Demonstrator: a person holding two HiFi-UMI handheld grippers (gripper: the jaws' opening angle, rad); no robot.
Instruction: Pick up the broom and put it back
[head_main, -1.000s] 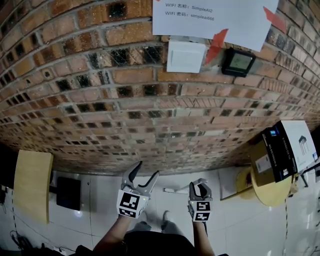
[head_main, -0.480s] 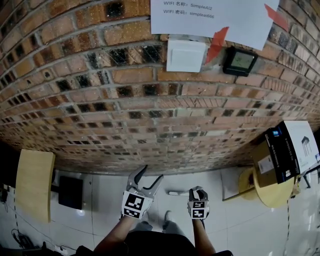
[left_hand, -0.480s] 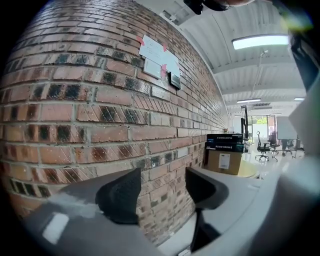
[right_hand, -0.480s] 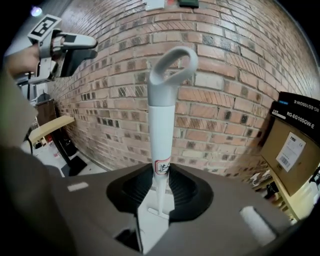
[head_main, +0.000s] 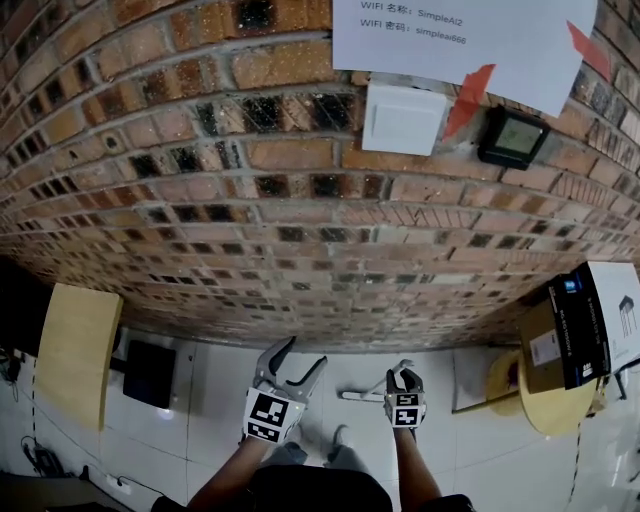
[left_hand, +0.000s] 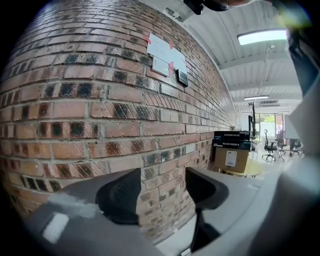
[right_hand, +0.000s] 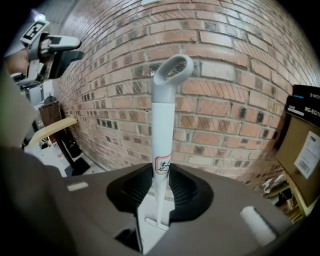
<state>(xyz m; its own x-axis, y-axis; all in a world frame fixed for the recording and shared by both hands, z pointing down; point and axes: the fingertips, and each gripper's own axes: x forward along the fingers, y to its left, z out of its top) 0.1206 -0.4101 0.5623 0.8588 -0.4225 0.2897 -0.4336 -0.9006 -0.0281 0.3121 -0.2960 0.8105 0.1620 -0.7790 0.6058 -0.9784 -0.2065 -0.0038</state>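
Lowered toward the tiled floor since the earlier frame, with the right gripper clamped tight on the white broom handle, looped end up, close to the brick wall. Left gripper spread and empty, just beside. Pick-up judged complete. Left to do: return the broom to its storage spot, which cannot be identified in these views, then release. Broom head not visible.

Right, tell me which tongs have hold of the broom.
The right tongs, shut on the white broom handle. The left tongs stand open, nothing between them, only brick wall beyond.
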